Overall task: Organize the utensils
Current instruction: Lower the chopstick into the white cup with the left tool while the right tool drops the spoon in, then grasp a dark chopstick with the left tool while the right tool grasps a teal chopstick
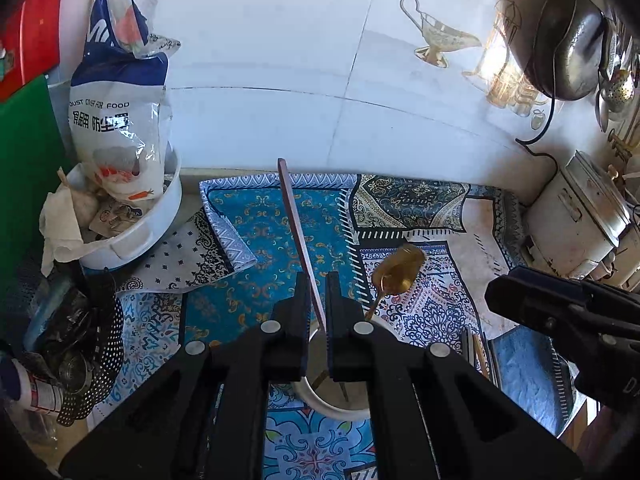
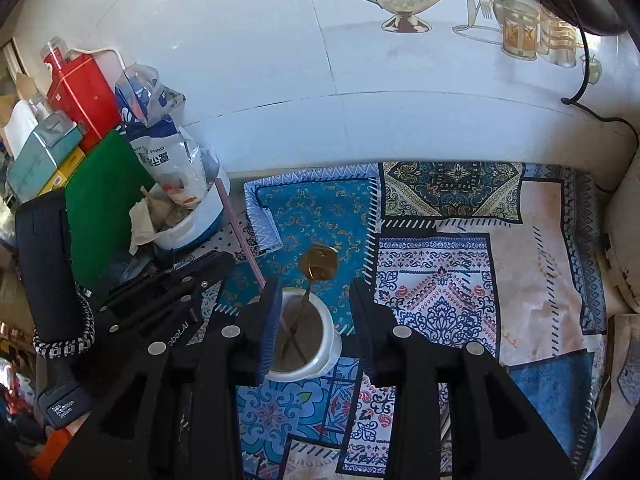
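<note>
A long, thin reddish-brown chopstick (image 1: 298,224) stands tilted in the white round ceramic holder (image 2: 320,360) on the blue patterned cloth (image 2: 320,208), its upper end leaning toward the white tiled wall (image 1: 260,60). The left gripper (image 1: 318,292) has its black jaws closed around the stick's shaft just above the holder's rim. A gold metal spoon (image 2: 318,266) stands bowl-up in the same holder, while the right gripper (image 2: 316,304) hangs over it with jaws spread wide, holding nothing.

Home kitchen: hanging wok (image 1: 568,40), rice cooker (image 1: 580,220), tiled wall (image 1: 280,40).
</note>
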A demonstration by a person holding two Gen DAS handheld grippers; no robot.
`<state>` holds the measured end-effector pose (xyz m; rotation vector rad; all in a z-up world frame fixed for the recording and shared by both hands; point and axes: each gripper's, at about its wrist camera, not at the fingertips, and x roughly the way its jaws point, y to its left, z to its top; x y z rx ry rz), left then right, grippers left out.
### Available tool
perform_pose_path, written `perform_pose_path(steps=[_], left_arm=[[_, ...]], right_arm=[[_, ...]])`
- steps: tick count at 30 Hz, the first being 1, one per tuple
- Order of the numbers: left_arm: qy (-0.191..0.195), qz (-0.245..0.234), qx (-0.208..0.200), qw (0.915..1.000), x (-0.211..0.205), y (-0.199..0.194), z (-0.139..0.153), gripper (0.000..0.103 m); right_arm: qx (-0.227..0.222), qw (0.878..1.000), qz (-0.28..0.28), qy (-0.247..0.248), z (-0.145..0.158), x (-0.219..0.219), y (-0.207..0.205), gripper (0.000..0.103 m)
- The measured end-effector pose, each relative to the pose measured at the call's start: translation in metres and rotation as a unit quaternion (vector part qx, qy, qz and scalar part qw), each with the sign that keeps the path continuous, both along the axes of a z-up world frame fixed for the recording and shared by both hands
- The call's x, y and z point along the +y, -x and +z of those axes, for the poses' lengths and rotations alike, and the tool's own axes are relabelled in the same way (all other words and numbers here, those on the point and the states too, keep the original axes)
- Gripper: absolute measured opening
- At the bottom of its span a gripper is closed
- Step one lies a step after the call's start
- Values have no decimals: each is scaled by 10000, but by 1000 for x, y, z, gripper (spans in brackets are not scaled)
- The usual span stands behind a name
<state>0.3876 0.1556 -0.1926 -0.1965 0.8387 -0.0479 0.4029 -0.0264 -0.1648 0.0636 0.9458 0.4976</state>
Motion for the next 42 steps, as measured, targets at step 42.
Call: perform_pose_path(steps=[42], left_arm=[[-100,-1048,1398,9846,-189,23,-62,30]], right_arm=[[611,9903,-818,938,-82,-192,31,43]])
